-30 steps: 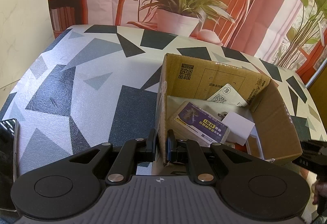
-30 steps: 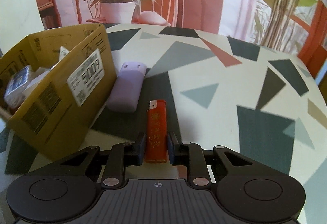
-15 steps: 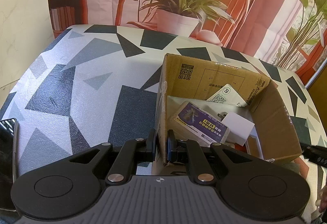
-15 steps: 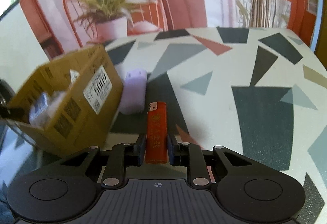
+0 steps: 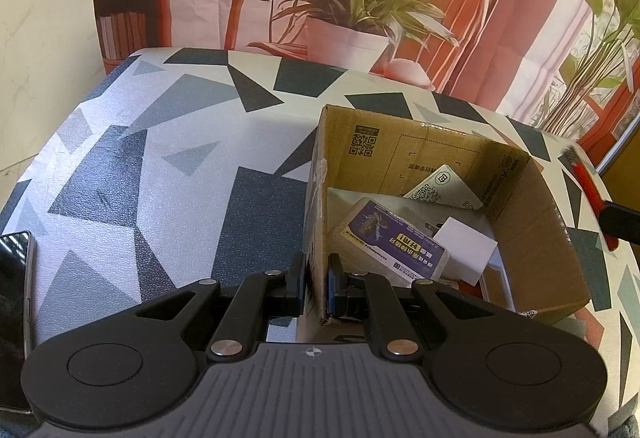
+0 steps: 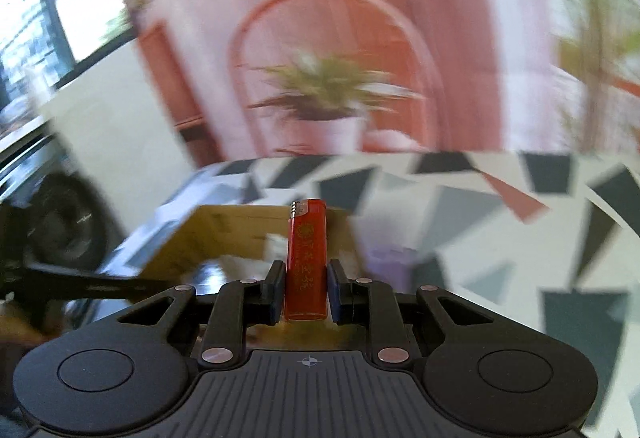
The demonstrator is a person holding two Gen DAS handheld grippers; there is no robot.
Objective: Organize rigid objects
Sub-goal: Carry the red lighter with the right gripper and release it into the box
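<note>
The right gripper is clamped on the red lighter, which stands up between its 2 fingers with the metal head at the far end. Ahead and below it sits the open cardboard box, blurred in this view. The left gripper is pinched narrowly on the box's near wall, 1 finger inside and 1 outside, steadying it. Inside the box, beyond that wall, lie a purple-labelled pack, a white block and a card with a QR code. To do this well, I would carry the lighter past the rim until it is above the free floor beside the pack, lower it, then open, so it cannot bounce off the wall.
</note>
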